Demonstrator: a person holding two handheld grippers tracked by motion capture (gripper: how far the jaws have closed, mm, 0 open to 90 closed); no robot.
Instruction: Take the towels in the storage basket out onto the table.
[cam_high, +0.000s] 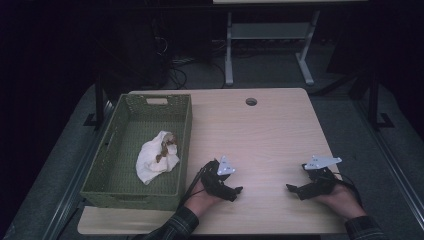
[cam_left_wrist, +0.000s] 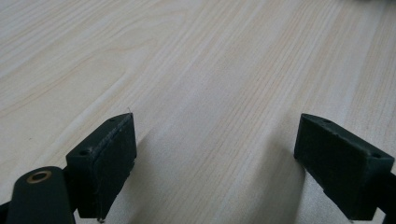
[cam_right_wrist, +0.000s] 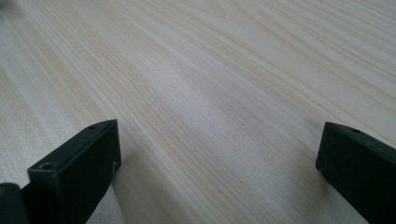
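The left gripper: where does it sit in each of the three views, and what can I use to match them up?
High view: the left gripper lies low and left of centre, on the table beside the green basket.
Left gripper view: its own two black jaws rise from the bottom edge, wide apart.
Right gripper view: that gripper's own jaws and bare wood.
Shared landmark: the pale wood grain.
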